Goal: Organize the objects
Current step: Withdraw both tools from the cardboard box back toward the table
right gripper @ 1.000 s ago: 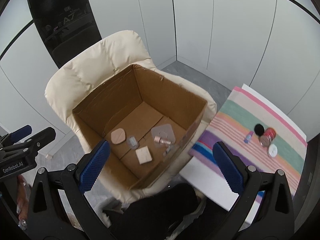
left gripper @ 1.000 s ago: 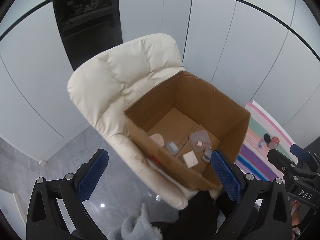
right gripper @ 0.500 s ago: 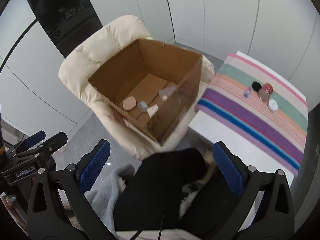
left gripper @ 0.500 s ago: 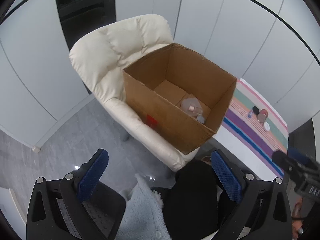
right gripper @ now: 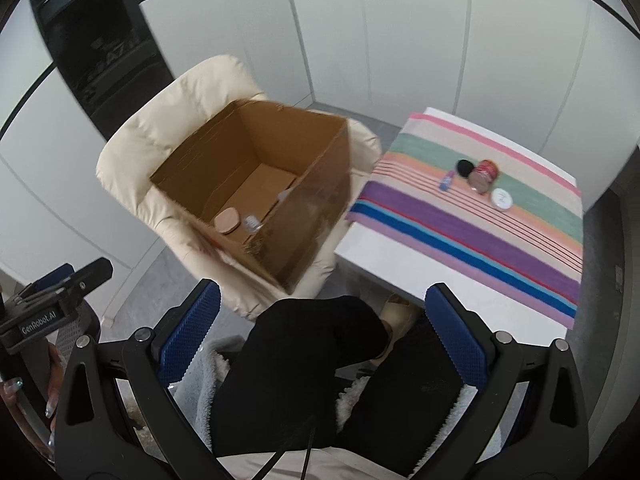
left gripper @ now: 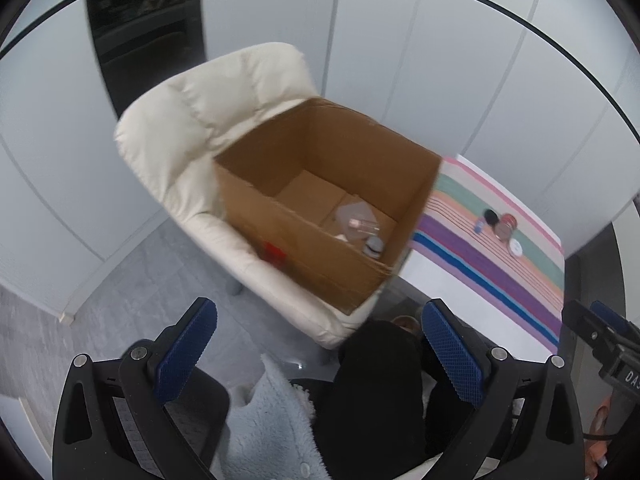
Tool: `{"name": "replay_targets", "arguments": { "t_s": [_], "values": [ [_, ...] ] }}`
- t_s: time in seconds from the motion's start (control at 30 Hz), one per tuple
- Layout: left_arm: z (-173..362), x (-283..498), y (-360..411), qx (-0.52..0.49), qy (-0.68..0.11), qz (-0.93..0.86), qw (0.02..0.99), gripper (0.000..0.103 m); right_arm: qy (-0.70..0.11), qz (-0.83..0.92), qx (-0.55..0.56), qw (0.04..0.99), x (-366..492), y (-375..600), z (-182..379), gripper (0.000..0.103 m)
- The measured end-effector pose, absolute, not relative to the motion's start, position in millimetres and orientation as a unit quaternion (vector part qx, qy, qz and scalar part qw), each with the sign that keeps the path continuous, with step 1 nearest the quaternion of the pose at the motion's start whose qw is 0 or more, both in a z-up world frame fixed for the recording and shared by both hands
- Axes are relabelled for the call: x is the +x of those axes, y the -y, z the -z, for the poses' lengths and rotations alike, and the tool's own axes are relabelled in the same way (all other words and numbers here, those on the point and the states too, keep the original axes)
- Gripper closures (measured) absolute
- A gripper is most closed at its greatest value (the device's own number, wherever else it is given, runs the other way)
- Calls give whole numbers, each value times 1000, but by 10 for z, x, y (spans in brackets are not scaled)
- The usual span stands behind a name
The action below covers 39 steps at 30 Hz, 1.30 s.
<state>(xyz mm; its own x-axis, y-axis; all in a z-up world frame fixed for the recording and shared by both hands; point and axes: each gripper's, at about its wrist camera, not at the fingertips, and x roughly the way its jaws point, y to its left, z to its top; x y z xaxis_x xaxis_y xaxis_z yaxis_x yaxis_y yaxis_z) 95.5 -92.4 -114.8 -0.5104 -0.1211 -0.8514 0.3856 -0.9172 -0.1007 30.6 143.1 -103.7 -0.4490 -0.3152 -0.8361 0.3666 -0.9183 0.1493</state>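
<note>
An open cardboard box [left gripper: 320, 148] [right gripper: 320, 200] sits on a cream chair [left gripper: 208, 112] [right gripper: 136, 148]. Inside lie small cosmetics: a clear pouch [left gripper: 356, 216], a grey jar [left gripper: 374, 246], a pink puff [right gripper: 227, 220]. On the striped cloth [right gripper: 460, 216] [left gripper: 500, 264] rest a black disc [right gripper: 464, 167], a red-topped jar [right gripper: 484, 174], a white lid [right gripper: 502, 199] and a small blue vial [right gripper: 446, 181]. My left gripper [left gripper: 316, 356] and my right gripper [right gripper: 322, 344] are both open and empty, held well back above a person's lap.
The person's black-trousered legs [right gripper: 312, 364] and pale fleece [left gripper: 272, 428] fill the near foreground. White wall panels and a dark glass cabinet [right gripper: 96, 40] stand behind the chair. Grey floor [left gripper: 120, 308] lies to the left. The table's white edge [right gripper: 380, 268] is near the right gripper.
Both grippers have pulled back and up from over the box, so the box now looks smaller and farther. The table and its items have come more into view.
</note>
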Motion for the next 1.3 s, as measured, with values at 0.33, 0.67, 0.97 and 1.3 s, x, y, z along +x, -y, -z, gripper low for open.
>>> {"name": "replay_targets", "arguments": {
  "t_s": [0.33,0.67,0.97,1.3],
  "values": [
    [1101,518,124,484,-85,869,56,0,20,869,481,111,281,-2283,1021,0],
    [1092,197,-835,487,-31,872,-42,0,82,877,474,-1,456,-3358,1026,0],
    [1226,43,-1306,500,-8,862,-86,0,110,869,479,-54,502,-3910,1164,0],
    [1424,-316,-1410,504,-12,859,-84,0,125,860,491,-61,311,-4133,1401,0]
  ]
}}
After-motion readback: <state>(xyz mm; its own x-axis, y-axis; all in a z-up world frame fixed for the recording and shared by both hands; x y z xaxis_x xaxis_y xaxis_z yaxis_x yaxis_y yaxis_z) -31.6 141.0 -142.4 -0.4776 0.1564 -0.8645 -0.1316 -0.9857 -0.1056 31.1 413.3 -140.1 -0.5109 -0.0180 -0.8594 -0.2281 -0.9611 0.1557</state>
